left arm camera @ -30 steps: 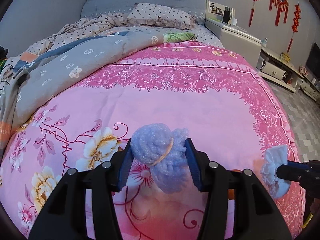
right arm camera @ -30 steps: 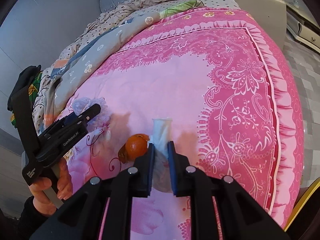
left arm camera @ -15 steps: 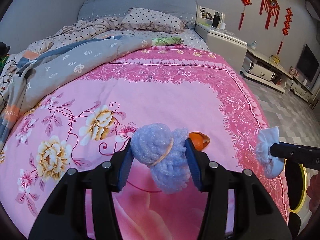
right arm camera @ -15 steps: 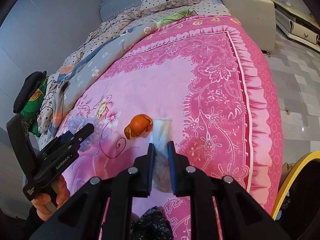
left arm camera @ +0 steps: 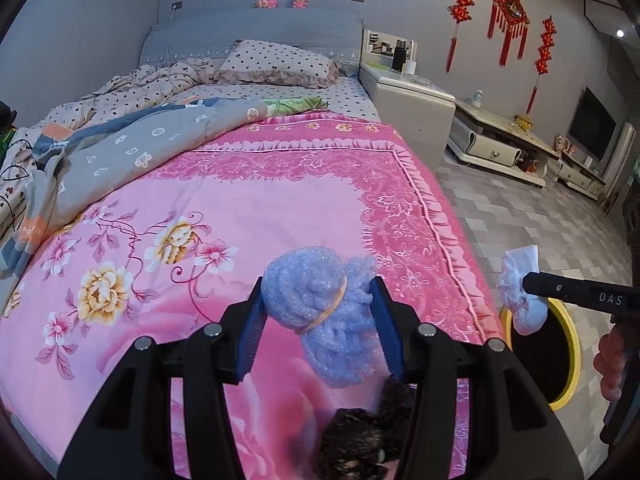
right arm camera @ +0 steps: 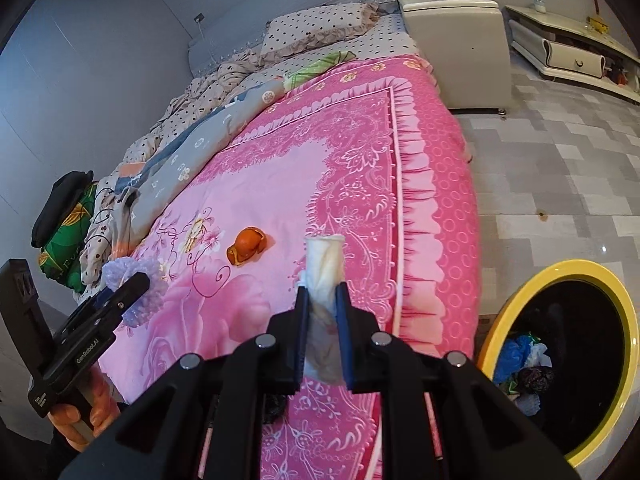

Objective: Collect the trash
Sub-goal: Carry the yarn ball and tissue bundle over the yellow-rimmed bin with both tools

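Fingers of both grippers, left (left arm camera: 320,312) and right (right arm camera: 323,312), have pulled back from the bed (left arm camera: 280,208).
Left clamps a foam wad (left arm camera: 316,300), right a tissue (right arm camera: 324,268); the bin (right arm camera: 616,292) now shows beside them, peel (right arm camera: 247,245) left behind.

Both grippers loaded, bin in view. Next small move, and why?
Probably carry the right gripper over the yellow-rimmed bin and release. It is shut on the white tissue wad, and the bin sits open on the floor just to its right. The left gripper with its purple foam wad can follow.
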`<state>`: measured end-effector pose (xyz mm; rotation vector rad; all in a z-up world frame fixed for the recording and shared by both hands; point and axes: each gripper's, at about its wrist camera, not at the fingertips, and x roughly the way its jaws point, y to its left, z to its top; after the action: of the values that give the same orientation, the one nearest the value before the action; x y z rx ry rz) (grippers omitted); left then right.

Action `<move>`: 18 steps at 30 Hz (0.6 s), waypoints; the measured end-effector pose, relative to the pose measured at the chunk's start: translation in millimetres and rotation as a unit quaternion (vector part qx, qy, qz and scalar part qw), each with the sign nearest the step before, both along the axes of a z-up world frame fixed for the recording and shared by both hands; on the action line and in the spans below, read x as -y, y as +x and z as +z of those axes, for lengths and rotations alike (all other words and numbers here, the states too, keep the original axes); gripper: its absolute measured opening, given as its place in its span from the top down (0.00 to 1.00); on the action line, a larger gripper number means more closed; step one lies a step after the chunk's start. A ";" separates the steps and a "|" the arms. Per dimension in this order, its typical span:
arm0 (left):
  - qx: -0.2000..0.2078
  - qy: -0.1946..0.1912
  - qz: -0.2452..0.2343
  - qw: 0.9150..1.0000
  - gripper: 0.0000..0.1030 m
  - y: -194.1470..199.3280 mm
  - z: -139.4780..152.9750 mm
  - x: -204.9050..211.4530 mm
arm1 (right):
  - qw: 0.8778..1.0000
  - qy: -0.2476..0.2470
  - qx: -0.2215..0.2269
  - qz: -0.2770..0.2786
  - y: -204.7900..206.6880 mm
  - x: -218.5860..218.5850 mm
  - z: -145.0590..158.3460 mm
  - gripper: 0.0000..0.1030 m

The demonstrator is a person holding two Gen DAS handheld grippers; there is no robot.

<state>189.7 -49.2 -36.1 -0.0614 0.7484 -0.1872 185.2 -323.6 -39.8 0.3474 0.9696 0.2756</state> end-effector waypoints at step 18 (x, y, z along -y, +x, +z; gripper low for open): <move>0.014 -0.039 -0.101 0.994 0.53 -42.5 20.0 136.8 | 0.997 0.008 0.025 -0.079 -55.3 112.8 6.7 0.87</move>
<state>147.2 -186.1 -16.1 -0.0564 0.7198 -0.4096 129.9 -436.3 -33.1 0.4279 0.8857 0.1479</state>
